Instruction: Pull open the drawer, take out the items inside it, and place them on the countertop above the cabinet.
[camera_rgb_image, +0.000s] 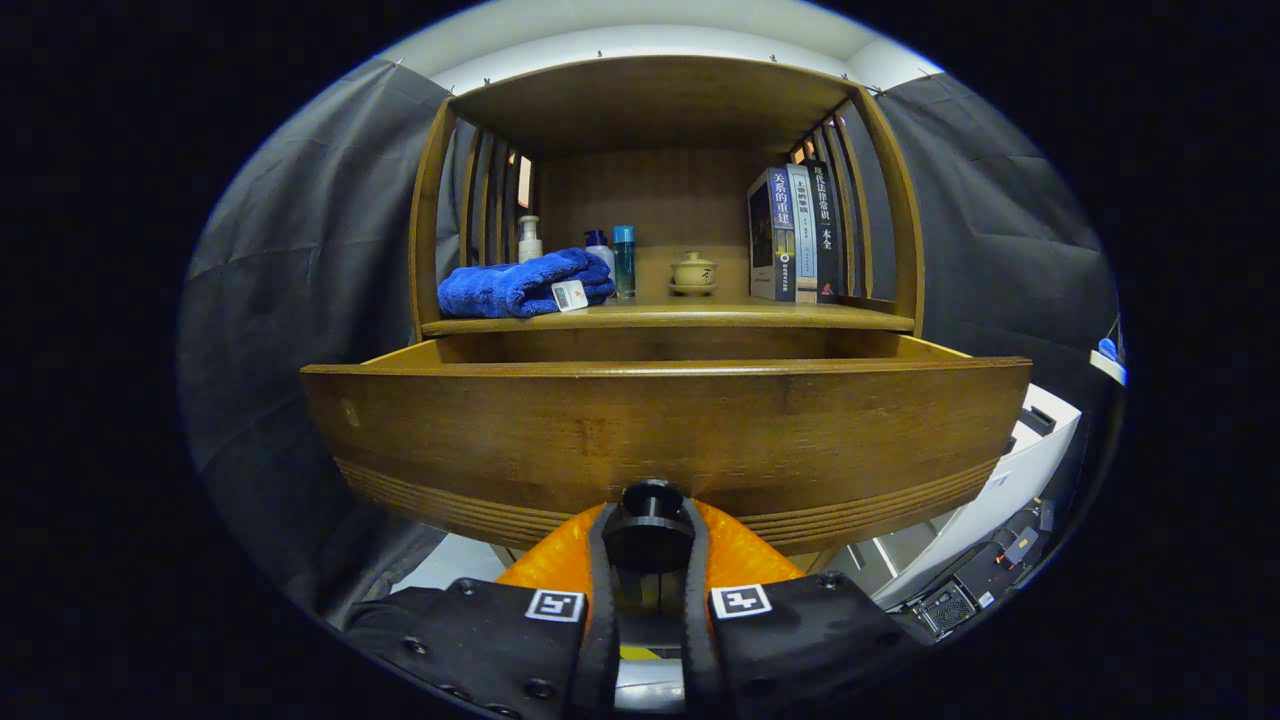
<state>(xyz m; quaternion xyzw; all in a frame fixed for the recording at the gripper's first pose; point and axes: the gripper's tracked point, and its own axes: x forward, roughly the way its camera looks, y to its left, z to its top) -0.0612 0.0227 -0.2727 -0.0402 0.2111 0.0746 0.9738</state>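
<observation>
Gripper (649, 540) fingers closed on the dark round knob (650, 522) of the drawer (660, 430), one finger pressing each side of it. Drawer front stands directly ahead of the fingers, pulled out from the wooden cabinet (905, 230); its contents are hidden behind the front panel. Beyond and above, on the countertop (700, 316): folded blue towel (520, 284), bottles (612, 258), small lidded cup (693, 271), upright books (795, 235)
</observation>
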